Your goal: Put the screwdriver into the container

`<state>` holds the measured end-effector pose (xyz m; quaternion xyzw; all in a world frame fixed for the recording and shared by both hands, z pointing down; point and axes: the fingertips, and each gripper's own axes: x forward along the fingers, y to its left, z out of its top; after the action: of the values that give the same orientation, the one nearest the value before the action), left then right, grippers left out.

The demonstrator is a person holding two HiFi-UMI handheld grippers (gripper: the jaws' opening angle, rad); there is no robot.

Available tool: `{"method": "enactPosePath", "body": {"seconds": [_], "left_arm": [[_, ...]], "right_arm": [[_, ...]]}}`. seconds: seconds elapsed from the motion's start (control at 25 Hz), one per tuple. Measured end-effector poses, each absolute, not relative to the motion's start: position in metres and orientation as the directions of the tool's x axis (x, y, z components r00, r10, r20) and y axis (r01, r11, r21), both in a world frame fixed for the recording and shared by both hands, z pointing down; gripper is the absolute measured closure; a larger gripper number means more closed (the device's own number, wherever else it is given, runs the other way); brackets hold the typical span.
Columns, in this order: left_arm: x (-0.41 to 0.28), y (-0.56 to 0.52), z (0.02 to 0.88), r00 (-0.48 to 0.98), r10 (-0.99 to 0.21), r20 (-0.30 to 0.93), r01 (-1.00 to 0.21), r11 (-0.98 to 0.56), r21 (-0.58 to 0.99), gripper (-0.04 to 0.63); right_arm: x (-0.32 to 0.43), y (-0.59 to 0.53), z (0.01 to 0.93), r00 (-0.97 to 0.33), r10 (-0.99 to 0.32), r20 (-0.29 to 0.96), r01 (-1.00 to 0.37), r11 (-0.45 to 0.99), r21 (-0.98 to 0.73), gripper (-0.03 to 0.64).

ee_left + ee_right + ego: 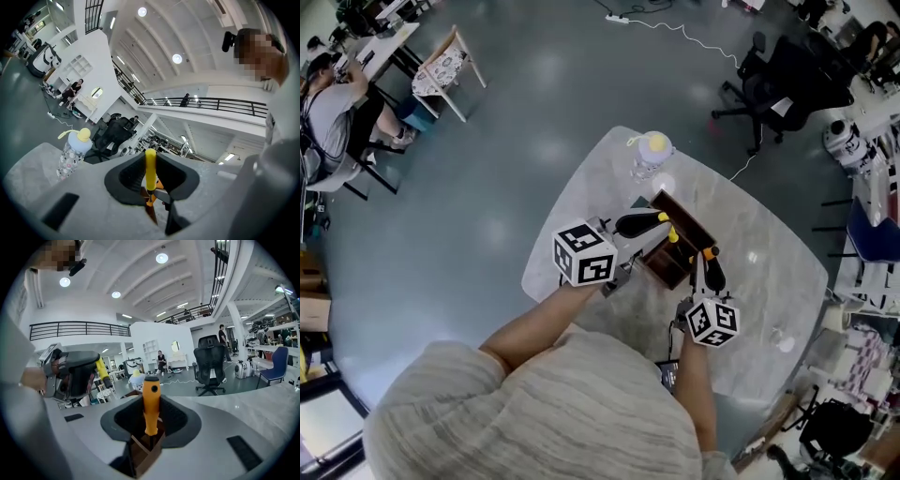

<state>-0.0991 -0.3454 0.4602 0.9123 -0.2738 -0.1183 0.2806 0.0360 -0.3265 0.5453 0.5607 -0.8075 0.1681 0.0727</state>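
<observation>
Where the left gripper (150, 177) pinches it, the yellow screwdriver (150, 161) shows a slim, plain yellow handle, upright, tip down over the container (686, 225). Right gripper (151, 417) is clamped on the orange screwdriver (151, 399): a thicker orange handle with a hole near its top and a dark shaft down inside the brown, open-topped container. The container stands mid-tabletop (769, 281). A yellow-capped bottle (651, 156) is by the far edge.

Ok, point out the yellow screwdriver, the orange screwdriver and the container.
yellow screwdriver (150, 168), left gripper view, middle of its handle
orange screwdriver (151, 406), right gripper view, middle of its handle
container (686, 223), head view, its far brown wall
</observation>
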Motion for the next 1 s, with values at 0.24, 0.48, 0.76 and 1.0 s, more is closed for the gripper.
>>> {"method": "enactPosePath", "body": {"seconds": [0.24,0.48,0.76,1.0], "left_arm": [[-0.102,-0.343,0.459,0.820,-0.568,-0.067,-0.432,-0.692,0.578,0.517],[-0.105,-0.338,0.459,0.816,-0.574,-0.070,-0.434,-0.688,0.582,0.517],[-0.106,-0.337,0.457,0.821,-0.567,-0.065,-0.431,-0.691,0.581,0.517],[-0.103,-0.335,0.457,0.830,-0.555,-0.056,-0.426,-0.696,0.578,0.517]], "right_arm": [[0.035,-0.320,0.561,-0.355,-0.864,0.357,-0.934,0.310,-0.177,0.506],[0.034,-0.316,0.572,-0.355,-0.849,0.393,-0.935,0.315,-0.164,0.506],[0.034,-0.317,0.574,-0.349,-0.840,0.416,-0.937,0.316,-0.148,0.506],[0.033,-0.317,0.574,-0.342,-0.838,0.426,-0.939,0.315,-0.136,0.505]]}}
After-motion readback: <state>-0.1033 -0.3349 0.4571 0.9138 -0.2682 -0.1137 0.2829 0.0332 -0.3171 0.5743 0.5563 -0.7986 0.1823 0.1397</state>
